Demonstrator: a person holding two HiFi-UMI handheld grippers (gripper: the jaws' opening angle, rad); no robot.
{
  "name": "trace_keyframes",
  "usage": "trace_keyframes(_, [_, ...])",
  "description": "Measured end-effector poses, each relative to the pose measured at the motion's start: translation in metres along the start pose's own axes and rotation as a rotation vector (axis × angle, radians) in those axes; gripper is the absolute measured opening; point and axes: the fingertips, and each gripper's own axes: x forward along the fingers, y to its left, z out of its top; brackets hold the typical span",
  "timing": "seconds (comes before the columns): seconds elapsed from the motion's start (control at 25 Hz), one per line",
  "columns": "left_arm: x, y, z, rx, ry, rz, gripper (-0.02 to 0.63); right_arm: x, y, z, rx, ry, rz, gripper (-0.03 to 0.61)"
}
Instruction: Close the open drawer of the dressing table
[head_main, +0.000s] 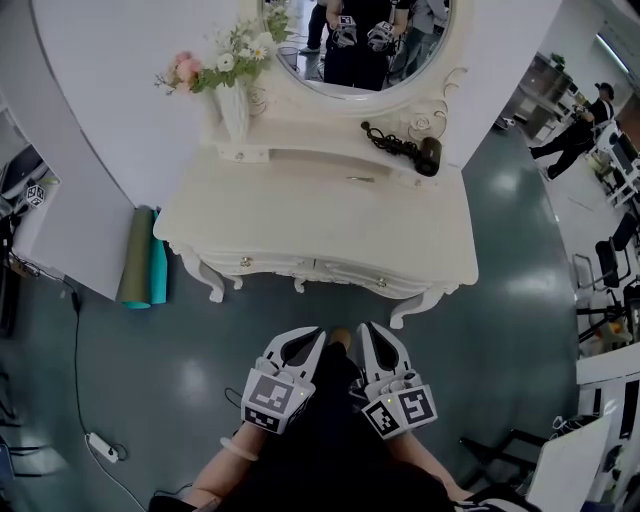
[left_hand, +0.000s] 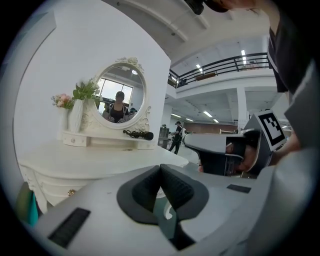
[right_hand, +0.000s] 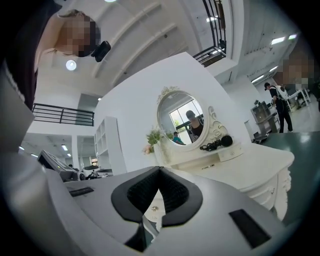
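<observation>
Jaws pressed tip-to-tip, empty, on left gripper and right gripper, facing the curvy cream dressing table.

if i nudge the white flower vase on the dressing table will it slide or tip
Likely tips before it slides: the vase looks tall and narrow, with flowers leaning out above it. It looks ceramic, so probably fragile. A fall from the raised shelf could break it.

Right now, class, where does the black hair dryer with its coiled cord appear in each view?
Head view: black hair dryer, upper right of centre, on the white dressing table's back shelf.
Left gripper view: hair dryer left of centre, under the oval white-framed mirror.
Right gripper view: hair dryer right of centre, at mirror's foot.
Shared landmark: that mirror.
</observation>
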Motion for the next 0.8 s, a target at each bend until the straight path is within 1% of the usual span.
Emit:
trace_keyframes(0.24, [-0.003, -0.005, -0.001, 0.01, -0.01, -0.009, 0.02, -0.005, 0.012, -0.002, -0.018, 0.014, 0.02, 0.014])
trace_keyframes(0.36, [-0.007, -0.005, -0.003, 0.012, -0.012, -0.012, 0.02, -0.006, 0.015, -0.009, 0.0, 0.033, 0.025, 0.014])
trace_keyframes(0.6, [-0.019, -0.002, -0.007, -0.002, -0.013, 0.013, 0.02, -0.002, 0.024, -0.016, 0.032, 0.048, 0.038, 0.014])
trace_keyframes(0.8, [-0.027, 0.001, -0.009, -0.005, -0.014, 0.027, 0.02, 0.002, 0.029, -0.028, 0.066, 0.08, 0.057, 0.014])
